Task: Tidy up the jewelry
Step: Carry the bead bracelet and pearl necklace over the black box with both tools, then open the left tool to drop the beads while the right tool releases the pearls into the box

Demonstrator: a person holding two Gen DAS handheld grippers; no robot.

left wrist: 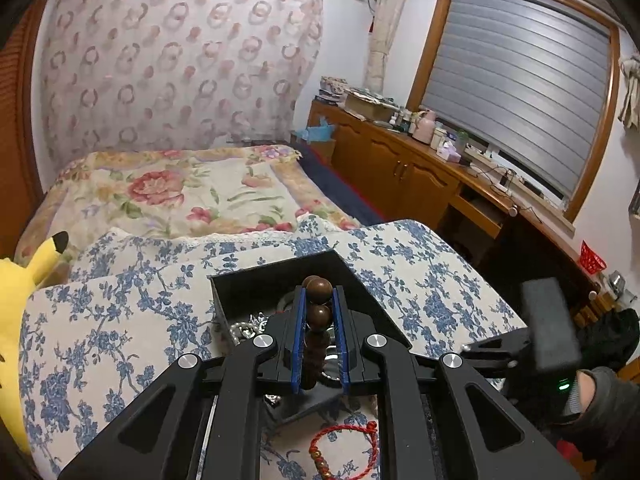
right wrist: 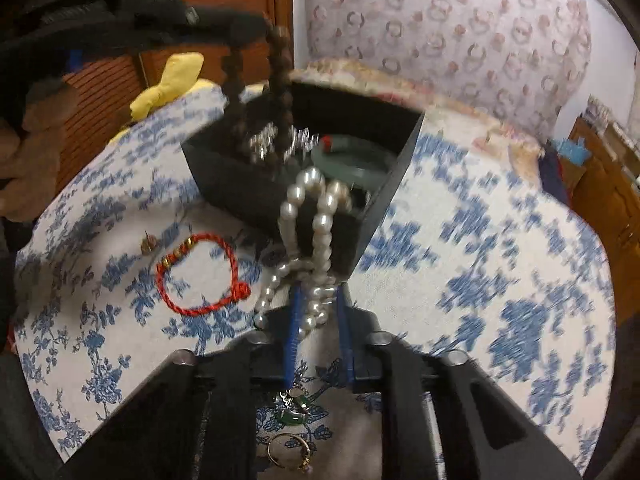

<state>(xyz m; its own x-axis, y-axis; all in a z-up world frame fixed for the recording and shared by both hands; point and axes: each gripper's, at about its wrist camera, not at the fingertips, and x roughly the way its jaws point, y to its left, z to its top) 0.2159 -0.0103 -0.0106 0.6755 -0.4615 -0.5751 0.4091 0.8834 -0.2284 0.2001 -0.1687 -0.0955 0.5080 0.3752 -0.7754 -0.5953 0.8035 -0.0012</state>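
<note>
Bedroom with floral bed (left wrist: pixel 168 196), patterned curtain (left wrist: pixel 180 56) behind, wooden cabinets (left wrist: pixel 392 160) under shuttered window (left wrist: pixel 516 92) at right. Foreground: blue-flowered cloth (left wrist: pixel 120 320) (right wrist: pixel 500 280) bearing open black box (left wrist: pixel 276 276) (right wrist: pixel 384 208).

Left gripper (left wrist: pixel 319 300): jaws nearly closed on brown bead strand (left wrist: pixel 318 312), blue pads pressing both sides; strand hanging down above box, top beads standing above fingertips. Same strand (right wrist: pixel 280 76) in right view dangling from left gripper (right wrist: pixel 256 28) at upper left, lower end inside box.

Right gripper (right wrist: pixel 318 300): jaws narrowed on pearl strand (right wrist: pixel 316 216), a bunched loop rising from between blue pads toward near edge of box; picture blurred.

Box contents: green bangle (right wrist: pixel 352 156) against right side, silver sparkly pieces (right wrist: pixel 280 140) near middle and (left wrist: pixel 248 326) at left; finer detail not legible.

On cloth outside box: red cord bracelet (right wrist: pixel 200 276) (left wrist: pixel 344 448) with gold beads, left of pearls; small stud-like piece (right wrist: pixel 149 244) just beyond it; green-stone piece (right wrist: pixel 294 410) and gold ring (right wrist: pixel 288 456) beneath right gripper.

Periphery: yellow plush (left wrist: pixel 24 280) (right wrist: pixel 172 80) at far left of bed; right gripper body (left wrist: pixel 548 328) with green light and gloved hand (left wrist: pixel 600 404) at right edge of left view.
</note>
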